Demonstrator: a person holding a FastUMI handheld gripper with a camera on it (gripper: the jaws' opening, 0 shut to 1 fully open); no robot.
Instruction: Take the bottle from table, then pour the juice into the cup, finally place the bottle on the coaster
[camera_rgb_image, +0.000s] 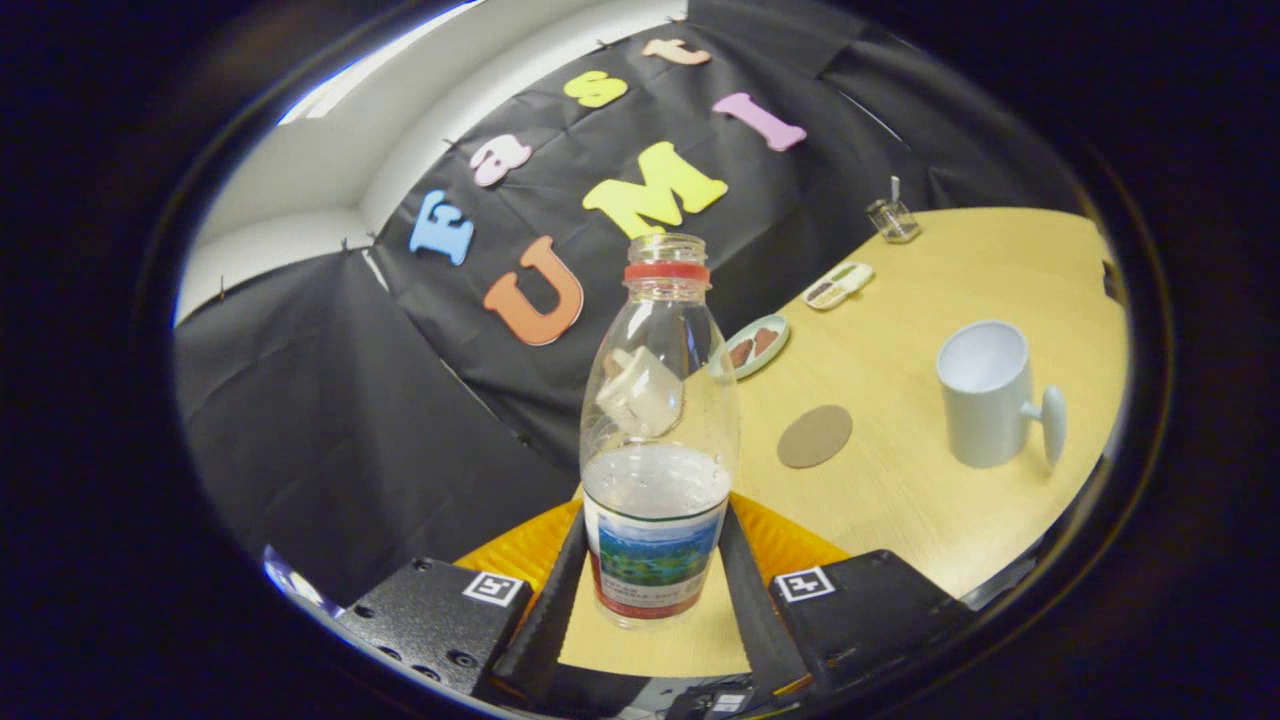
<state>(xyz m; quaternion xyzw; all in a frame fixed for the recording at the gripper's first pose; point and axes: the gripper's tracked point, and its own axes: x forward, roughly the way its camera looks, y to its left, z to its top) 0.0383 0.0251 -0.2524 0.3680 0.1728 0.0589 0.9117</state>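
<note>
Black cloth backs a tan table (930, 500) that carries every item. Gripper (655, 590) is clenched on the bottle (657, 430), 1 finger pressed to each side of the labelled base; the bottle stands upright between them, long axis vertical, uncapped, roughly half full. The cup (985, 395) sits at 2 o'clock from the bottle, well apart, mouth open, handle turned away. The coaster (815, 436) lies between the 2, nearer the bottle. Judgement: the pour calls for a rightward carry over open tabletop; the table edge runs close at 5 o'clock.
</note>
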